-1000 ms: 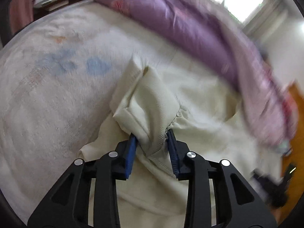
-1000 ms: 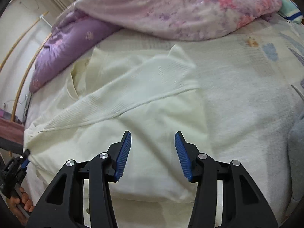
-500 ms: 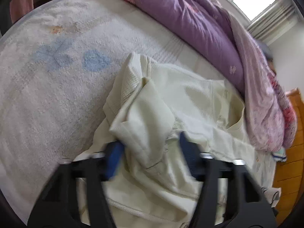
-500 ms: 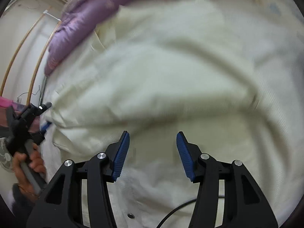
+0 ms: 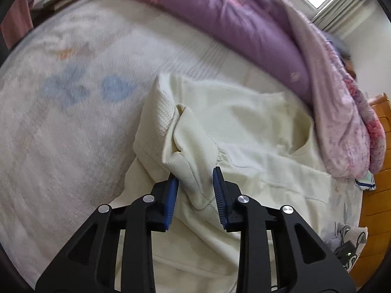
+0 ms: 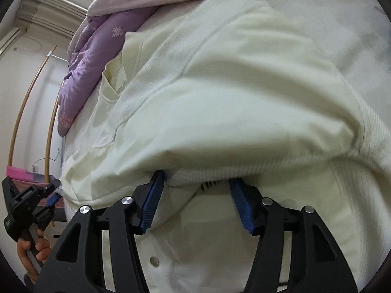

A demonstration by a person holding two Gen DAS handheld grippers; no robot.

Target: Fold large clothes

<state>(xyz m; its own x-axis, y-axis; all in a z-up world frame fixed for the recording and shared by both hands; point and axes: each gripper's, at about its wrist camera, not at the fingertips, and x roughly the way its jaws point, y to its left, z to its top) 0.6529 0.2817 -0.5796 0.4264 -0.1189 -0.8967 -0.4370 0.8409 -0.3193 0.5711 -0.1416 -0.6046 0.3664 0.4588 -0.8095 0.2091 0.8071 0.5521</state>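
A large cream knit garment (image 5: 249,127) lies spread on the bed and fills most of the right wrist view (image 6: 220,85). My left gripper (image 5: 194,178) pinches a bunched fold of its edge, and its jaws are closing on that cloth. The same gripper shows at the garment's left corner in the right wrist view (image 6: 55,191), held by a hand (image 6: 36,249). My right gripper (image 6: 198,180) points down at the near side. Its jaws are opening, their tips tucked under a ribbed folded edge (image 6: 244,166) that drapes over them without being pressed.
A purple and pink quilt (image 5: 232,24) is heaped along the far side of the bed (image 6: 85,68). The pale patterned bedsheet (image 5: 61,122) stretches to the left. Wooden furniture (image 5: 376,195) stands at the right, and bamboo poles (image 6: 31,97) lean by the wall.
My right gripper has dropped close to the garment, rolled, and spread wider, and its tips are now under the ribbed edge. My left gripper keeps its fold and has shifted slightly.
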